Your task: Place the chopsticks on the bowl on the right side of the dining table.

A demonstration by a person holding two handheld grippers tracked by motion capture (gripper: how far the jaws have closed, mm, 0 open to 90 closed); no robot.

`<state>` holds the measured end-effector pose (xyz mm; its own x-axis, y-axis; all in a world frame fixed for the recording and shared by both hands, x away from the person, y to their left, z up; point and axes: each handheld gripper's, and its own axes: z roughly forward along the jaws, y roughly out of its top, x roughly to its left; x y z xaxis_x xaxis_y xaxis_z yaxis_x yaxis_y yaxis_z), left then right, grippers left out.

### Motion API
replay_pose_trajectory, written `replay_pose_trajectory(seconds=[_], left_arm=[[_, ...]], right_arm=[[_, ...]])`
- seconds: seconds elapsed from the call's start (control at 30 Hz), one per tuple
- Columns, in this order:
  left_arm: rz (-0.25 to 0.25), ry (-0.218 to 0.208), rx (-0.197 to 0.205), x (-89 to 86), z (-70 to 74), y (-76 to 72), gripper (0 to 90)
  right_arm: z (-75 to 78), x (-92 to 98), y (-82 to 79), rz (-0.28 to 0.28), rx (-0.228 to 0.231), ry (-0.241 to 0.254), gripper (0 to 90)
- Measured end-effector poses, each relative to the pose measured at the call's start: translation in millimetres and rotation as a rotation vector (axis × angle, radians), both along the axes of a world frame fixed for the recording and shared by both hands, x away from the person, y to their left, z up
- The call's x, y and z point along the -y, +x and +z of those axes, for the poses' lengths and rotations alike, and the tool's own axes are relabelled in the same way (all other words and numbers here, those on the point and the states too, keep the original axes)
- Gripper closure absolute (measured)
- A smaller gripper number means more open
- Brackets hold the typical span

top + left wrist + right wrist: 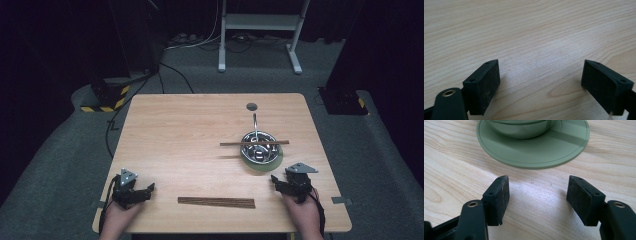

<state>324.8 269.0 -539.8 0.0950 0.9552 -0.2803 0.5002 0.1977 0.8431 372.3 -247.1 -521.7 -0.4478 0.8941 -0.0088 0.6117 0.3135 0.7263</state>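
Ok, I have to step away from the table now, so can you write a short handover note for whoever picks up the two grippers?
Left gripper: open, holding nothing, low over bare table near the front left corner.
Right gripper: open, holding nothing, just short of the green plate.
Things: a metal bowl sits on the green plate, a ladle stands in it, and one brown chopstick lies across its rim. More chopsticks lie flat near the front edge, between the grippers.
Done: nothing is gripped yet.
Left: probably picking up the chopsticks at the front, though that is a guess.

Shiny metal bowl (258,148), matt green plate (534,152), wooden table (190,135)
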Motion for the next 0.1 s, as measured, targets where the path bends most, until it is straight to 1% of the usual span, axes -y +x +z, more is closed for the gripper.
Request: replay_pose_trajectory(seconds=[0.1], left_arm=[[0.0, 0.001, -0.001, 0.0, 0.1, -0.1, 15.6]], right_arm=[[-0.1, 0.1, 0.1, 0.002, 0.002, -0.001, 34.4]])
